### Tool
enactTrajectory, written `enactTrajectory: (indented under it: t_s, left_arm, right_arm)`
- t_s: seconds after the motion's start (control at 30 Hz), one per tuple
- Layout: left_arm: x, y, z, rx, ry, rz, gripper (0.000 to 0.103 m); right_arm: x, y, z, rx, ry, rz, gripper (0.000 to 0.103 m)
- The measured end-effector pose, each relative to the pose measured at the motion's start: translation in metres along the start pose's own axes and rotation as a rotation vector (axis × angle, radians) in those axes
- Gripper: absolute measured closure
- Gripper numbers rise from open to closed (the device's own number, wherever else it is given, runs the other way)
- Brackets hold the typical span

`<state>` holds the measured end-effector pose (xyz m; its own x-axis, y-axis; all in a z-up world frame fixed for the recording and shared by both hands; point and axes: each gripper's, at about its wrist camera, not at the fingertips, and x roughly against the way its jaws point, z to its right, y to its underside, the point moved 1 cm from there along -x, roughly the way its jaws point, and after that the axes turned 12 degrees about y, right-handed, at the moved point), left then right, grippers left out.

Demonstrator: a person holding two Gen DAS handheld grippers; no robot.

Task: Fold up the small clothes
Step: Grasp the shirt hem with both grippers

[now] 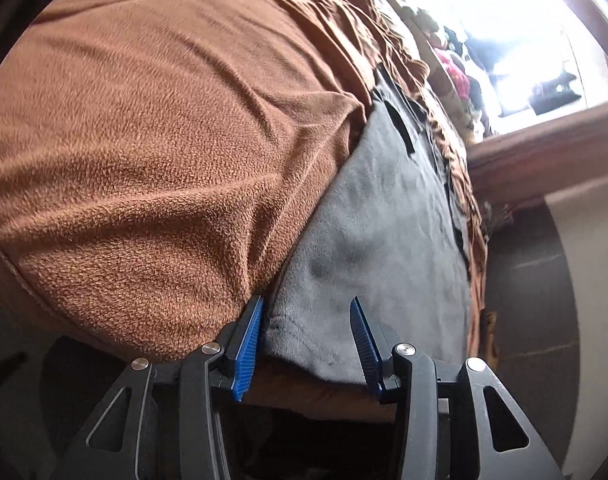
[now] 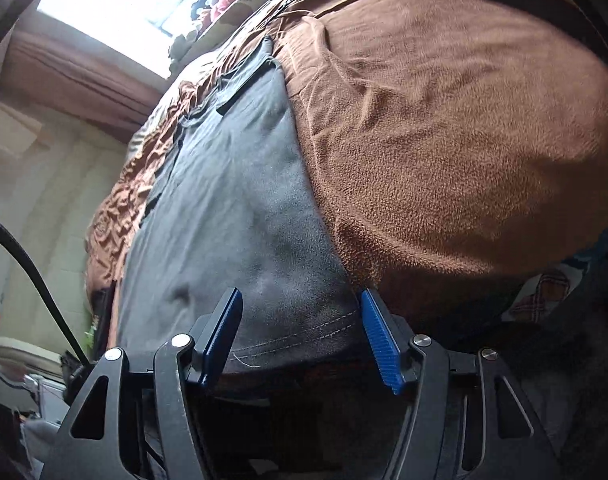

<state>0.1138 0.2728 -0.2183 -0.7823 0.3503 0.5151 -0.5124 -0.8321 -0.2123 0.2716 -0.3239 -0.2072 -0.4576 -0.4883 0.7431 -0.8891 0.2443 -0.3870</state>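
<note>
Lying flat on brown blanket [image 1: 152,152]: grey garment [image 1: 368,240], hem toward cams.
L tongs [image 1: 308,344] & R tongs [image 2: 300,336] both spread apart, straddling hem corners; pads not pressing cloth.

Lay soft and matt, the grey cloth garment [image 1: 368,240], stitched along its hem. Looked nubbly and fleecy, the brown blanket [image 1: 152,152]. Had ribbed blue plastic pads [image 2: 384,340] on matt black plastic arms with shiny metal rivets, both grippers.
</note>
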Motion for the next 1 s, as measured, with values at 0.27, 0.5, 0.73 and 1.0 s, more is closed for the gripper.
enactTrajectory:
  t_s: [0.27,0.5,0.73,1.0]
  left_arm:
    - [0.005,0.003,-0.007,0.072,0.005,0.02,0.08]
    - [0.006,0.003,-0.006,0.055,-0.025,0.025,0.088]
    - [0.007,0.004,-0.001,0.043,-0.008,0.024,0.089]
    - [-0.003,0.004,0.001,0.033,-0.018,0.023,0.089]
  right_arm:
    - [-0.005,0.013,0.027,-0.071,-0.018,-0.015,0.043]
    - [-0.004,0.017,0.028,-0.092,-0.123,-0.018,0.043]
    - [0.016,0.012,0.028,-0.085,-0.232,0.071,0.043]
    - [-0.015,0.015,0.027,-0.107,-0.187,0.031,0.045]
